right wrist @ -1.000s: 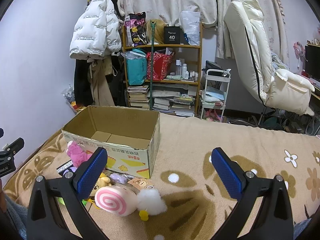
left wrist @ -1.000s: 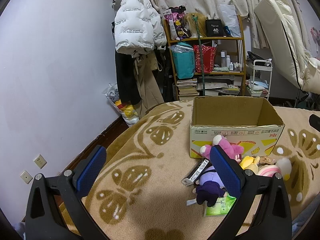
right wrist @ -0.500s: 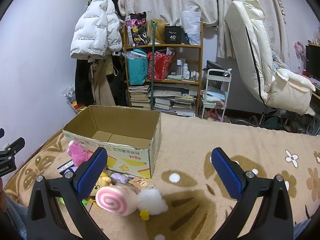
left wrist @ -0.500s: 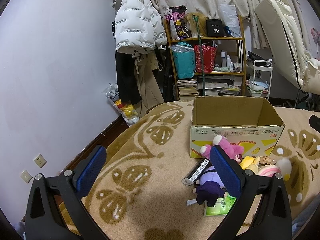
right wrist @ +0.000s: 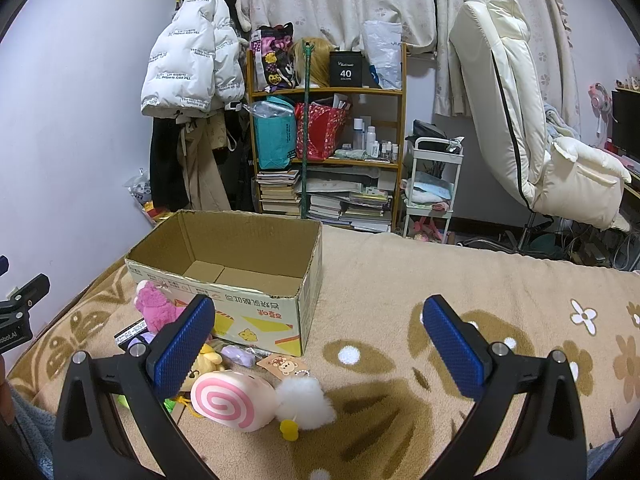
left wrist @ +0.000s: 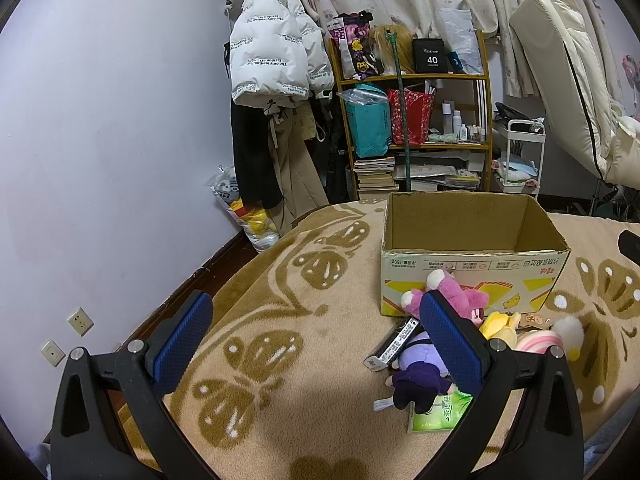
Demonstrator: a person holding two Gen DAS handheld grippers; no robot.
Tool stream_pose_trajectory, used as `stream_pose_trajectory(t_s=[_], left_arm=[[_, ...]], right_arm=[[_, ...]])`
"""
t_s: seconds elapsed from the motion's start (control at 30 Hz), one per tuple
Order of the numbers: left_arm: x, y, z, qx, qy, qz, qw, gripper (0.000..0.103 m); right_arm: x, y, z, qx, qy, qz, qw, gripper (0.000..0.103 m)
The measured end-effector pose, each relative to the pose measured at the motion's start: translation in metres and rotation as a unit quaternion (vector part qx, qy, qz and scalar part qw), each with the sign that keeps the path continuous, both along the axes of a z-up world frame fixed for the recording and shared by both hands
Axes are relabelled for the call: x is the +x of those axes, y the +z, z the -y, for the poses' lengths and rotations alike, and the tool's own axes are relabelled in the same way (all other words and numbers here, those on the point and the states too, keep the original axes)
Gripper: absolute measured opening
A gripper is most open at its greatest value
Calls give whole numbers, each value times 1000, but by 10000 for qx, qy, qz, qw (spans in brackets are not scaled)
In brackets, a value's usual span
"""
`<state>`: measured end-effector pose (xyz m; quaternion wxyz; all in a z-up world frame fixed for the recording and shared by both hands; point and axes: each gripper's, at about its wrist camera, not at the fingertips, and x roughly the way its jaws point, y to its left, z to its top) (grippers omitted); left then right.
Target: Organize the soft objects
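Before the cardboard box (right wrist: 240,276), plush toys (right wrist: 234,398) lie heaped, some hidden; left gripper (left wrist: 316,338) and right gripper (right wrist: 316,340) both gape empty.

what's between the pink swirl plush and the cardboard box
In the right wrist view, a yellow plush, a small lavender soft piece and a monkey-print card tag lie between the pink swirl plush and the cardboard box.

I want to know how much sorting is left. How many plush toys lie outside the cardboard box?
4: pink plush against the box front, purple doll and yellow plush nearer, pink swirl plush nearest. More may be hidden behind the grippers.
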<state>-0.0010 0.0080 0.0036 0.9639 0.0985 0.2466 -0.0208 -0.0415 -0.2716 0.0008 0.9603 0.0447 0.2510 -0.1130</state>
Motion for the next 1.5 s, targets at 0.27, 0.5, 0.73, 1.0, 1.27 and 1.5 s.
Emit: stream_pose_trajectory(t_s=[0.27,0.5,0.73,1.0,1.27,1.5], left_arm=[[0,0,0,1,3,1,10000,102],[0,0,-1,1,2,2,10000,102],[0,0,0,3,5,-1,10000,102],[1,0,-1,17,5,-13,10000,102],[4,-6,5,94,-107,-167,9998,102],[13,-15,16,259,-264,-409,9985,102]], right_arm=[[0,0,0,6,1,-3,10000,103],[0,0,0,13,-2,-5,10000,103],[0,0,1,27,-30,-19,10000,103],[-1,-1,-1,26,-39,-26,10000,103],[0,-5,-2,61,-47,-138,9999,103],[13,-15,-2,139,-15,-537,9985,103]])
